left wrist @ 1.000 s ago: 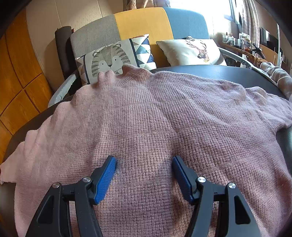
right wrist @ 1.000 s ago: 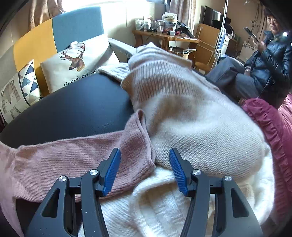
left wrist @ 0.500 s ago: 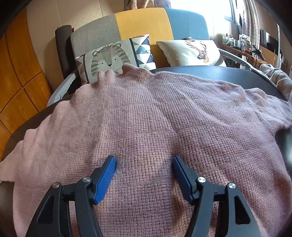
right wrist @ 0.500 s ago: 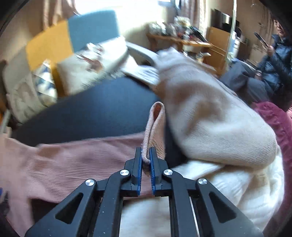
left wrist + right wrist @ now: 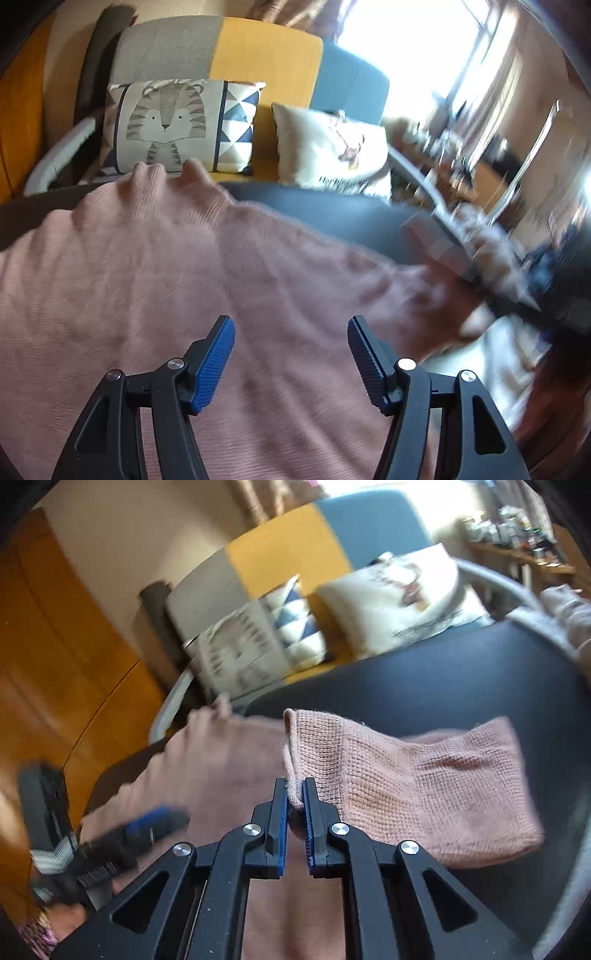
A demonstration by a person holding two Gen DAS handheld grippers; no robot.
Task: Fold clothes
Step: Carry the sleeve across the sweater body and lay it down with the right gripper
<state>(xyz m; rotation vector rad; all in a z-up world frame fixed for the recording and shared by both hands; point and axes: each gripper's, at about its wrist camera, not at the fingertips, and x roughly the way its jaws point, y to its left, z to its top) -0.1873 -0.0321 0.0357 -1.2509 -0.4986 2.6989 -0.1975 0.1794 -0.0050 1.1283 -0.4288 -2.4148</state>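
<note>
In the left wrist view the pink sweater [image 5: 155, 280] fills the left and centre of the frame, spread flat over the dark worktop [image 5: 332, 210], its collar rising at the upper left just in front of the tiger cushion [image 5: 166, 125]. The left claw [image 5: 291, 354] sits at the bottom centre with its blue pads wide apart and nothing between them, above the knit. To the right, a deer cushion [image 5: 332, 147] leans on the grey, yellow and blue sofa back [image 5: 266, 66]; the far right is blurred, and the sleeve there shows only as a pink smear. The right wrist view gives what that one cannot: at its centre the right claw [image 5: 294, 812] has its pads pressed together on the sleeve cuff [image 5: 314, 738], the jaws having just closed on it, and the sleeve [image 5: 443, 782] hangs to the right, raised clear of the worktop [image 5: 443, 672]. At the lower left of this view the left claw [image 5: 147, 827] appears as a blur over the sweater's body [image 5: 221, 760], with orange wood panelling [image 5: 55, 664] behind at the left.
</note>
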